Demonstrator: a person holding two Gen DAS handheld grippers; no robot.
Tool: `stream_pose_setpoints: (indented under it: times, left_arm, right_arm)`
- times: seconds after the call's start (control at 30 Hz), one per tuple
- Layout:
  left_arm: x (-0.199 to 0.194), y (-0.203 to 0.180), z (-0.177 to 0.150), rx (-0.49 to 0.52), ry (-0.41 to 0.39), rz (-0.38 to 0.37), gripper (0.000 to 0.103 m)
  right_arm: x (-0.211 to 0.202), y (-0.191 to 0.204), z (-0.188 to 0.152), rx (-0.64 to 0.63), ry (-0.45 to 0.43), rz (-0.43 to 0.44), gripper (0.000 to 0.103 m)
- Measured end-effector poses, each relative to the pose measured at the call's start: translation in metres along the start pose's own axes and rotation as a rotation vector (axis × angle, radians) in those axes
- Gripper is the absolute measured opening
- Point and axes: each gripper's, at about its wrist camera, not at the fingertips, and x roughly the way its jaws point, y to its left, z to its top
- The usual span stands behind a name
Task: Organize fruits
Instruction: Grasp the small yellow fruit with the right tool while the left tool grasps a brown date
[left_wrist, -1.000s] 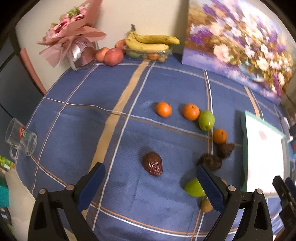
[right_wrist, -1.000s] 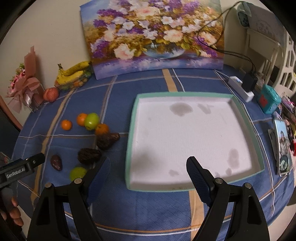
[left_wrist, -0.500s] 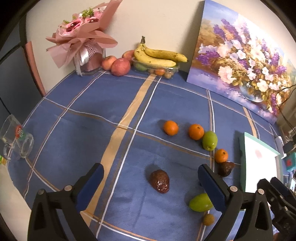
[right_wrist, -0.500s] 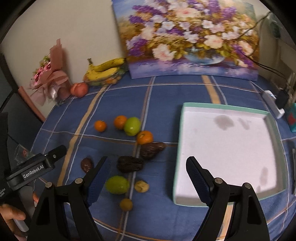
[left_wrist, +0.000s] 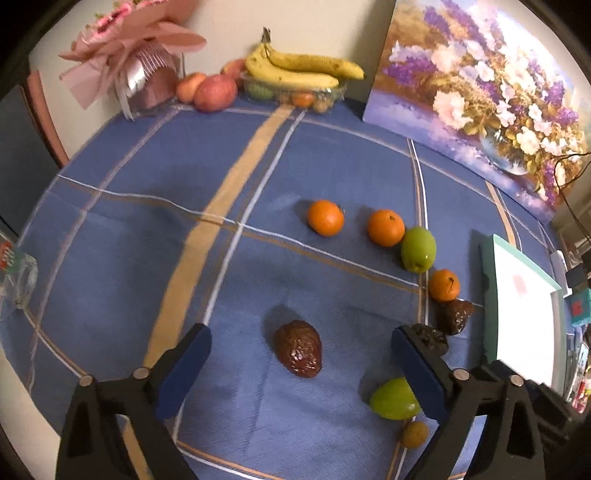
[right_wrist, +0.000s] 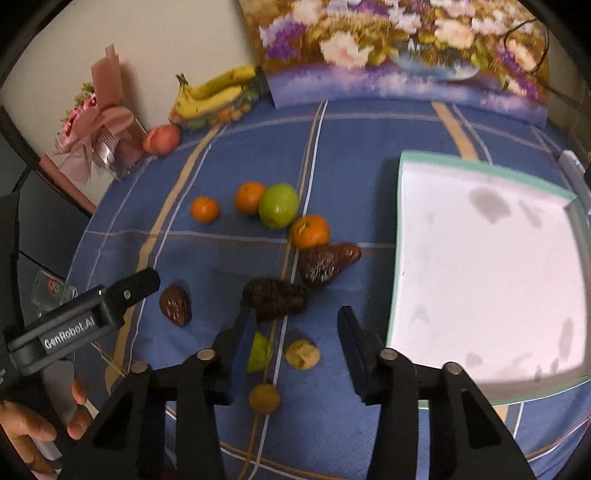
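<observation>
Loose fruit lies on the blue checked cloth: three oranges, a green apple, a second green fruit and several dark wrinkled fruits. My left gripper hangs over one brown wrinkled fruit. That fruit lies between the closing jaws, and the pads are clear of it. My right gripper is closing too, with a small tan fruit in the gap, untouched. A dark fruit sits just past its left finger. The white tray with a green rim lies to the right.
Bananas on a clear box, apples and a pink bouquet line the back wall beside a flower painting. A glass mug lies at the left edge. A hand holds the left gripper's body.
My right gripper swung left from over the tray to over the fruit, and its jaws narrowed a lot. My left gripper sank toward the brown fruit and narrowed slightly.
</observation>
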Motion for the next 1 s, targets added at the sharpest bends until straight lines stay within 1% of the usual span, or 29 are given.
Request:
stream_pose_setpoints:
  times: [0.07, 0.13, 0.2, 0.23, 0.27, 0.37, 0.43, 0.53, 0.67, 0.77, 0.9, 1.0]
  left_arm:
    - [0.01, -0.001, -0.001, -0.007, 0.033, -0.008, 0.088]
    - [0.02, -0.002, -0.003, -0.011, 0.062, -0.01, 0.087]
    - [0.028, 0.0, -0.003, -0.025, 0.084, -0.014, 0.08]
    - [0.03, 0.001, -0.003, -0.033, 0.092, -0.011, 0.08]
    - [0.034, 0.003, -0.003, -0.042, 0.098, -0.008, 0.078]
    - [0.041, 0.004, -0.005, -0.049, 0.117, -0.012, 0.061]
    - [0.044, 0.004, -0.007, -0.053, 0.128, -0.017, 0.059]
    - [0.047, 0.007, -0.009, -0.07, 0.141, -0.023, 0.054]
    - [0.048, 0.011, -0.011, -0.085, 0.142, -0.009, 0.039]
    - [0.047, 0.013, -0.013, -0.092, 0.14, -0.016, 0.037]
    - [0.042, 0.016, -0.014, -0.105, 0.137, -0.039, 0.037]
    - [0.031, 0.014, -0.015, -0.095, 0.107, -0.035, 0.037]
  right_arm:
    - [0.007, -0.001, -0.003, 0.008, 0.03, 0.005, 0.036]
    - [0.016, -0.002, -0.006, 0.01, 0.065, 0.016, 0.032]
    - [0.022, -0.003, -0.009, 0.012, 0.096, 0.026, 0.029]
    - [0.025, -0.003, -0.01, 0.012, 0.105, 0.03, 0.028]
    - [0.026, -0.003, -0.01, 0.013, 0.114, 0.033, 0.027]
    - [0.033, -0.004, -0.012, 0.011, 0.139, 0.023, 0.026]
    - [0.035, -0.006, -0.012, 0.012, 0.145, 0.012, 0.026]
    - [0.038, -0.008, -0.011, 0.016, 0.147, -0.004, 0.026]
    - [0.038, -0.012, -0.011, 0.024, 0.149, 0.001, 0.026]
    - [0.038, -0.012, -0.01, 0.018, 0.146, -0.001, 0.026]
    - [0.039, -0.011, -0.011, 0.009, 0.145, -0.002, 0.026]
    - [0.037, -0.01, -0.011, 0.005, 0.14, 0.001, 0.025]
